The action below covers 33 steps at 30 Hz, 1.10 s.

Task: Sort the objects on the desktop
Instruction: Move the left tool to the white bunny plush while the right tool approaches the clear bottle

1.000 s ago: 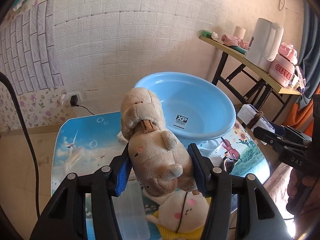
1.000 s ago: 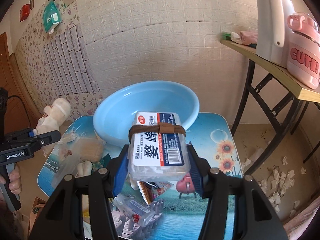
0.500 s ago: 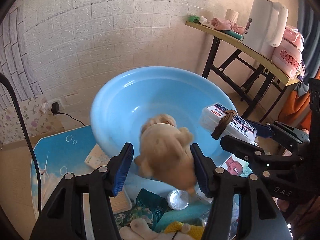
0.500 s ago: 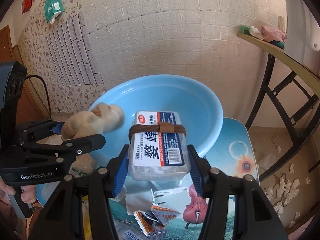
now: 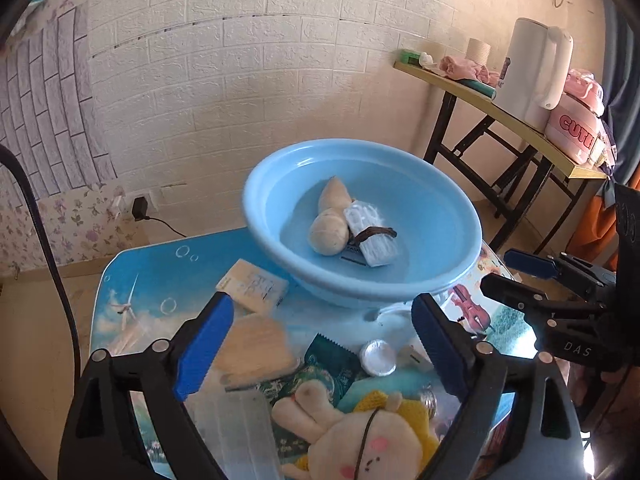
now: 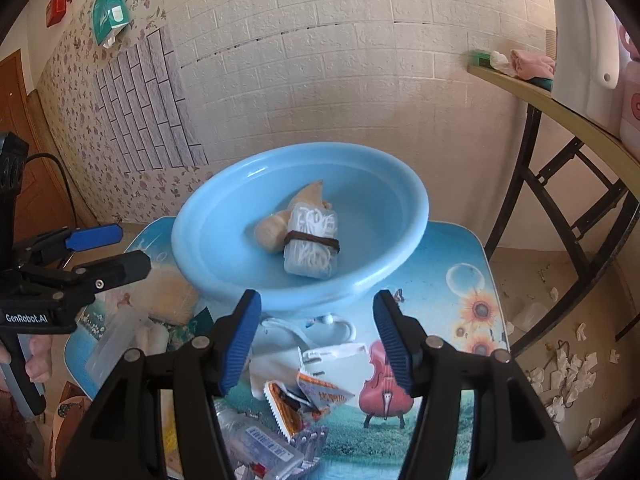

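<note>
While both grippers hang over the cluttered table, the light blue basin [image 5: 362, 216] sits at frame centre in both wrist views, on the far part of the blue printed tabletop [image 5: 136, 280]. Two items lie in the basin: a tan plush toy [image 5: 330, 224] on its side, and a clear floss-pick box [image 5: 372, 236] with a brown band around its middle, lying tilted against the plush and touching it. In the right wrist view the same pair shows: plush [image 6: 272, 232] to the left, box [image 6: 314, 242] to the right, leaning on it, the picks visible through the clear wall.

Left gripper [image 5: 320, 340]: jaws spreading, released, nothing between the blue pads. It sits lower centre of the left view, over loose clutter. Right gripper [image 6: 316, 340]: jaws also opening, released, nothing pinched. It sits lower centre of the right view, just in front of the basin rim.

Outside the basin, on the table:
- a yellow-and-cream plush doll [image 5: 372, 440], bottom centre of the left view
- a clear plastic case [image 5: 236, 432], lower left, beside the doll
- a green sachet [image 5: 330, 362] and a round silver foil lid [image 5: 378, 358], near the basin's front edge
- a cream paper packet [image 5: 254, 286], left of the basin
- torn orange snack wrappers [image 6: 308, 394] and a small clear bottle [image 6: 260, 440], bottom centre of the right view

On the side shelf [image 5: 500, 110] at upper right stand a white kettle [image 5: 534, 72] and a pink container [image 5: 576, 128].
</note>
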### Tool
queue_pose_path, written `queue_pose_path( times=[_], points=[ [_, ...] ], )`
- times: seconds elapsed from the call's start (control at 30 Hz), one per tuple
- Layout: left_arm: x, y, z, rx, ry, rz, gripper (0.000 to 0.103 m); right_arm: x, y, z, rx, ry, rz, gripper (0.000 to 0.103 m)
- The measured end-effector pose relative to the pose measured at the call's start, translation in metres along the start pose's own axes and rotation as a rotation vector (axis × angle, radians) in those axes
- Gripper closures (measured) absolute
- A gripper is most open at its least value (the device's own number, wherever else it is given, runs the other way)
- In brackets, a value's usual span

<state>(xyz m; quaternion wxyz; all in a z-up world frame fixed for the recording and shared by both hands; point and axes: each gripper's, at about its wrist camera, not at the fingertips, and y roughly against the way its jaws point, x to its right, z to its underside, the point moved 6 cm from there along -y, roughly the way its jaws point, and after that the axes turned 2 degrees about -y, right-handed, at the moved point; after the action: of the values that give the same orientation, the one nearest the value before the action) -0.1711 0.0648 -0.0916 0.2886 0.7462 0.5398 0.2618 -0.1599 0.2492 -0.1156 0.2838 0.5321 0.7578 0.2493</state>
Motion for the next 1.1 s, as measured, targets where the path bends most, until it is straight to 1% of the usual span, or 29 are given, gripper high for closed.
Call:
queue_pose_path(
  times=[0.1,0.2,0.37,0.43,0.53,0.67,0.8,0.93,1.1],
  points=[
    [-0.010,0.011,0.021,-0.008,0.023,-0.007,0.008,-0.005,0.002,0.023,-0.037,0.028,-0.011,0.039],
    [-0.019,0.015,0.046,-0.041,0.061,-0.019,0.008,-0.008,0.001,0.047,-0.085,0.030,-0.009,0.039],
    [-0.024,0.022,0.082,-0.069,0.121,0.012,0.008,-0.019,-0.002,0.074,-0.143,0.052,-0.042,0.039],
    [-0.022,0.025,0.091,-0.074,0.116,0.014,0.008,-0.025,-0.006,0.082,-0.162,0.073,-0.054,0.039],
    [-0.020,0.029,0.104,-0.076,0.107,-0.002,0.008,-0.032,-0.014,0.091,-0.182,0.093,-0.060,0.039],
    [-0.014,0.036,0.114,-0.072,0.133,0.048,0.008,-0.036,-0.021,0.095,-0.189,0.113,-0.075,0.039],
    [0.008,0.037,0.114,-0.061,0.066,0.067,0.008,-0.041,-0.021,0.098,-0.195,0.126,-0.109,0.039],
    [0.025,0.025,0.119,-0.092,0.022,0.079,0.008,-0.042,-0.027,0.105,-0.224,0.142,-0.106,0.039],
    [0.038,0.008,0.123,-0.127,-0.050,0.059,0.008,-0.042,-0.029,0.104,-0.198,0.159,-0.102,0.040]
  ],
)
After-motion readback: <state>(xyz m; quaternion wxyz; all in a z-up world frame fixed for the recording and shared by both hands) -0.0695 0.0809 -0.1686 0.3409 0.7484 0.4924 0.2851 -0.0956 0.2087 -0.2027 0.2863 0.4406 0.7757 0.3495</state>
